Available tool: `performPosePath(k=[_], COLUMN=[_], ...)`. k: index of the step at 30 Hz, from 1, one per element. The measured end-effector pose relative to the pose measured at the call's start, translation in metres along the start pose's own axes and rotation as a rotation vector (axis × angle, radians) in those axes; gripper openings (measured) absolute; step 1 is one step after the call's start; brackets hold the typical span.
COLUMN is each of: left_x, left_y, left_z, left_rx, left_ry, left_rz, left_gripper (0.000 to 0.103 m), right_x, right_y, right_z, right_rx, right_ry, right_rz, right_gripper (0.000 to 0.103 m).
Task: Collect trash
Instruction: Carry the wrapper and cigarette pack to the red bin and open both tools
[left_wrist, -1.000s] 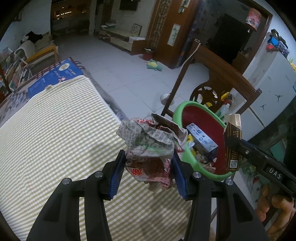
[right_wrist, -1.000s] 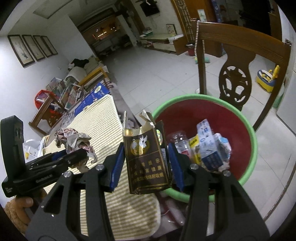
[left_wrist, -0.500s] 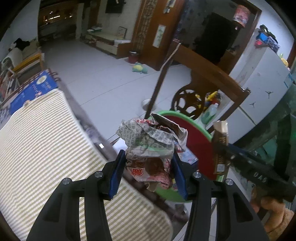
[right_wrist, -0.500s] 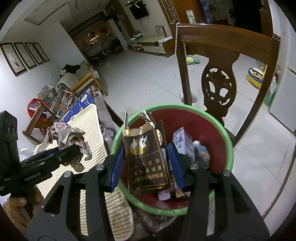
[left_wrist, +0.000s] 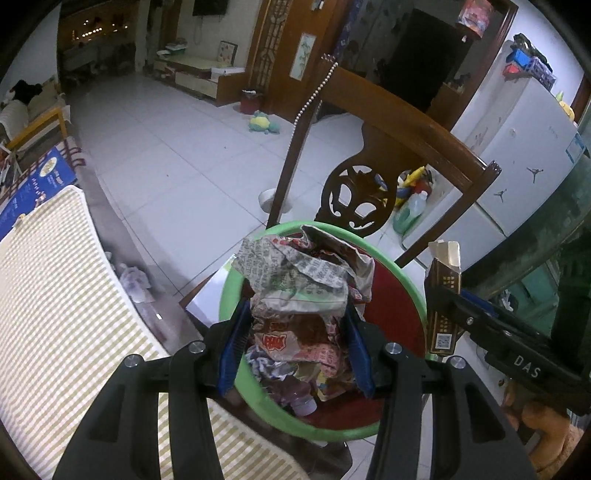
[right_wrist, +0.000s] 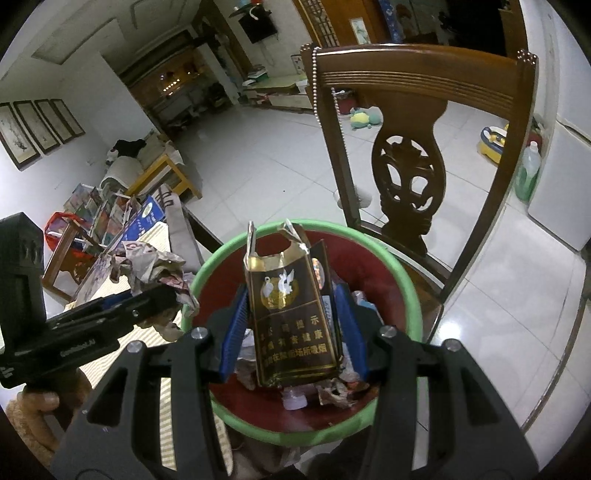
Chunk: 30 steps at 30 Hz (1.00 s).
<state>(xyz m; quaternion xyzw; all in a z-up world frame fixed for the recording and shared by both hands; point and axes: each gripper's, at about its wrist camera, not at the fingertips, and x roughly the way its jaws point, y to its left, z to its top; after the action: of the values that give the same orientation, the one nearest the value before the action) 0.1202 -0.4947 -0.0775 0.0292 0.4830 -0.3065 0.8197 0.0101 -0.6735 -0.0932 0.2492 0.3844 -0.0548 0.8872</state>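
White floor tiles (left_wrist: 177, 173) spread across a living room, with a carved wooden chair (right_wrist: 406, 177) standing right behind a green-rimmed red basin (left_wrist: 410, 291) used as the trash bin. Beside the basin lies a table under a yellow striped cloth (left_wrist: 55, 302).

At the left gripper (left_wrist: 295, 347), the blue pads are clamped on a crumpled wad of printed wrappers (left_wrist: 299, 280), which hangs over the near left part of the basin. At the right gripper (right_wrist: 291, 332), the jaws are closed on a torn-open dark brown cigarette pack (right_wrist: 291, 314) with gold print, held upright over the basin's middle. Each gripper shows in the other's camera, side by side above the rim.

Inside the basin lie a small clear plastic bottle (left_wrist: 301, 400) and more scraps of packaging. A stuffed toy (left_wrist: 263, 123) lies on the floor far behind, and a white fridge (left_wrist: 524, 155) stands at the right.
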Motion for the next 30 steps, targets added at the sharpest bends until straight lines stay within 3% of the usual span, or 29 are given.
performPosePath(k=[6,14,16,19,26,30], left_x=[0.013,0.011,0.005,-0.005,-0.034,-0.053], left_y=[-0.004,0.003,0.009,0.020,0.062,0.091], left_z=[0.005,0.010,0.009,0.008,-0.003,-0.017], left_rx=[-0.002,-0.029,-0.042,-0.061,-0.125,-0.159], left_ry=[0.015,-0.002,-0.022,-0.037,-0.075,-0.088], left_rz=[0.000,0.004,0.017,0.024,0.062,0.069], left_gripper=[0.049,0.067,0.076,0.079,0.088,0.091], right_x=[0.005,0.017,0.021,0.030,0.040,0.041], right_y=[-0.005,-0.005,-0.002,0.007,0.043,0.064], right_z=[0.002,0.004,0.004,0.003,-0.005,-0.014], right_rx=[0.004,0.007,0.004,0.000,-0.039,-0.047], right_ry=[0.016,0.037,0.044,0.057,0.058,0.051], right_rz=[0.002,0.002,0.006,0.015,0.006,-0.005], right_gripper=[0.046,0.046,0.047,0.048,0.067,0.071])
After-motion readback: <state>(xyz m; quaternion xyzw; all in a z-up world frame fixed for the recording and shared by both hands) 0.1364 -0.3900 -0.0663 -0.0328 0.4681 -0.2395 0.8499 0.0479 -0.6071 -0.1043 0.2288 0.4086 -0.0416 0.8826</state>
